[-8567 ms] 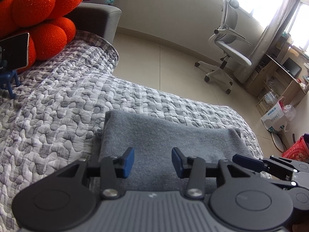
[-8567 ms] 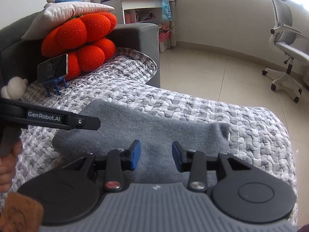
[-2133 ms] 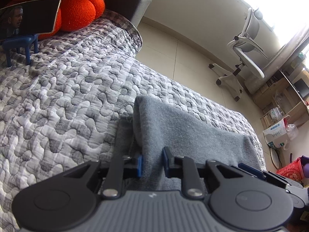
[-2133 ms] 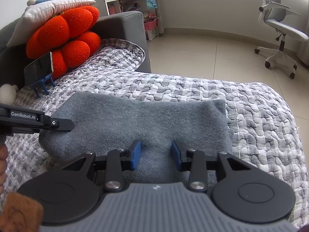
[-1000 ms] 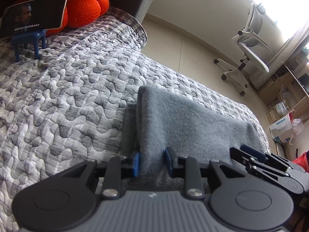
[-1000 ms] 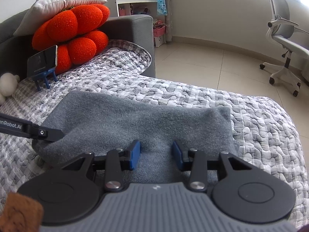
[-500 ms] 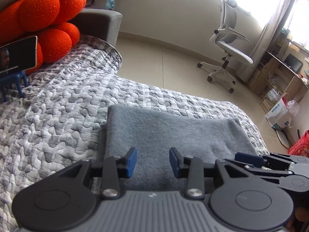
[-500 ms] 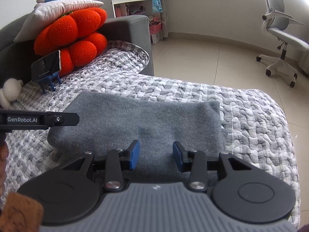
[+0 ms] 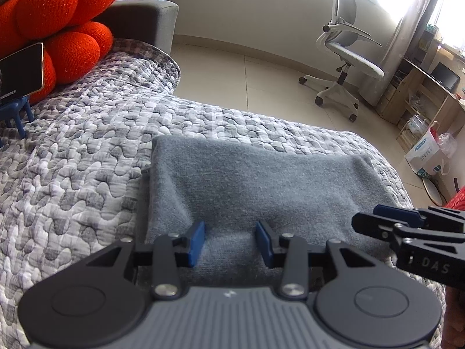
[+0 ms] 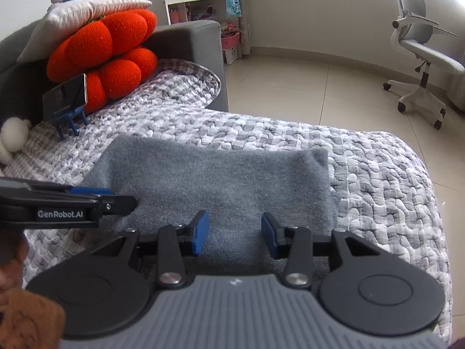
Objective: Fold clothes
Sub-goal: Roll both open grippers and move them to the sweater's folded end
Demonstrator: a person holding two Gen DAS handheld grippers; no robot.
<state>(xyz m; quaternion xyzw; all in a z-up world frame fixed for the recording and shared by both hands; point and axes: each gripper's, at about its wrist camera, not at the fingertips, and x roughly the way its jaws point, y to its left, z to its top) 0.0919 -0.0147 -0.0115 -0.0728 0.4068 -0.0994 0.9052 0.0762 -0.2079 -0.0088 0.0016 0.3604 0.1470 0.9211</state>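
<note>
- Grey garment [image 9: 255, 183] lies folded into a wide rectangle on the quilted bed cover [image 9: 87, 151], long axis running left to right.
- Left gripper [image 9: 230, 242]: jaws have just been opening; now moderately apart, blue pads clear of the cloth, nothing gripped. It hangs over the garment's near-left part.
- Right gripper [image 10: 234, 234]: jaws moderately apart, empty, over the near edge nearer the middle-right.
- Judgement: a fold looks just released; the step in hand is probably checking or taking the next fold.
- To do it well: pinch all the layers at the near corners, both sides level, lift evenly, and lay the edge straight onto the far edge, so that the stack does not skew.
</note>
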